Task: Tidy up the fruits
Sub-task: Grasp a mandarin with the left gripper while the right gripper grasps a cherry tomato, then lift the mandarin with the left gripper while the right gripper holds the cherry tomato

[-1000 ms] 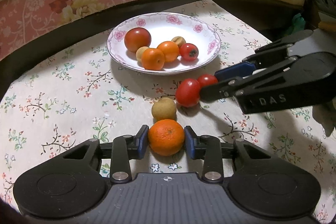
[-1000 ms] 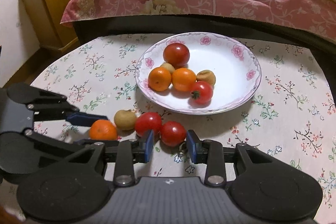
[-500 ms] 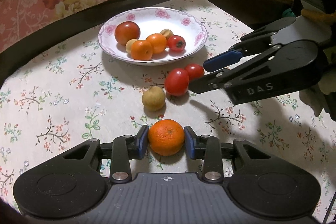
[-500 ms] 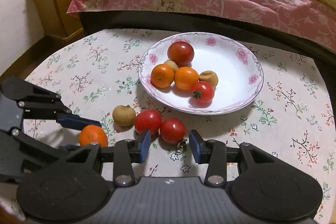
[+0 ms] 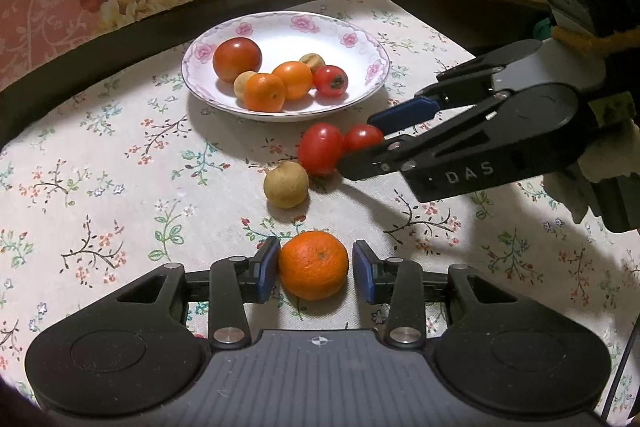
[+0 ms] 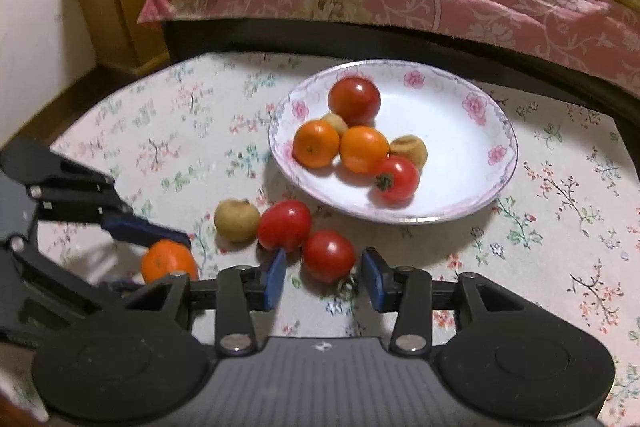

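a: listing what sits on the tablecloth (image 5: 100,155): one orange (image 5: 313,270), one tan fruit (image 5: 286,185), two tomatoes, the bigger tomato (image 5: 321,148) touching the smaller tomato (image 6: 329,255). all four lie in a rough line short of the plate (image 5: 360,39), which holds six fruits.

b: left gripper (image 5: 315,273)?

a: jaws spread around the orange, one pad on each side. the left pad looks to be touching the peel, the right pad shows a thin gap. not clamped, by my reading.

b: right gripper (image 6: 323,274)?

a: also spread. the smaller tomato sits between its pads, nearer the left one, with clear space to the right pad. the left pad's tip is just beside the bigger tomato.

b: which way does each fruit lie?

a: straight ahead, centred between the fingers in both cases. round fruit, no long axis to line up. the plate lies beyond, further along the same line, nearer the right gripper.

b: risk?

a: closing the right side may nudge the bigger tomato.
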### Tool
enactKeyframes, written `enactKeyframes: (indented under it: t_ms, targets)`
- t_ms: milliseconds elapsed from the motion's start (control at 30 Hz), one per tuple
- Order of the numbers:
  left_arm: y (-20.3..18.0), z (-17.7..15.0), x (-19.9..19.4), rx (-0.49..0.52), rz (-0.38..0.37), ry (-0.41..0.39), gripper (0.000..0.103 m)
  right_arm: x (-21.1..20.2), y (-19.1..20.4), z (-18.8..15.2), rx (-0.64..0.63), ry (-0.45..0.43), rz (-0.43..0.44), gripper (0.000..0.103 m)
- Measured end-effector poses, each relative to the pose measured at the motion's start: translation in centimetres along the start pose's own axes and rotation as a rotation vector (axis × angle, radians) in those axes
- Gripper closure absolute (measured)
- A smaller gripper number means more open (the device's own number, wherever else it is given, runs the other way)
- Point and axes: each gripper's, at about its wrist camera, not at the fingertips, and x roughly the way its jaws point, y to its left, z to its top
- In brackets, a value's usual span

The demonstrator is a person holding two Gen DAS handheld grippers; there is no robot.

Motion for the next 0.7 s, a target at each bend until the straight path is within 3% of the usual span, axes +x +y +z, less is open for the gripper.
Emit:
enactKeyframes:
  t_ms: [233,400,433,500,700]
  targets:
    - [0.0,-0.1,0.0,0.019,0.002,0.000,0.052,0.4,1.4,-0.4,-0.086,0.006,-0.016,0.056]
    - [0.3,0.0,0.0,-0.008,-0.001,0.001,0.053,0.4,2.1,0.0,-0.088,0.025,-0.017,0.070]
    - [0.2,0.0,0.0,-0.008,0.001,0.002,0.053,0.3,2.1,0.0,-0.084,0.032,-0.028,0.078]
    - [0.1,0.0,0.0,-0.001,0.021,-0.001,0.058,0.1,2.0,-0.2,-0.072,0.042,-0.052,0.078]
    - [-0.2,0.1,-0.1,0.015,0.037,-0.003,0.059,-1.2,2.3,-1.1,-0.025,0.076,-0.057,0.078]
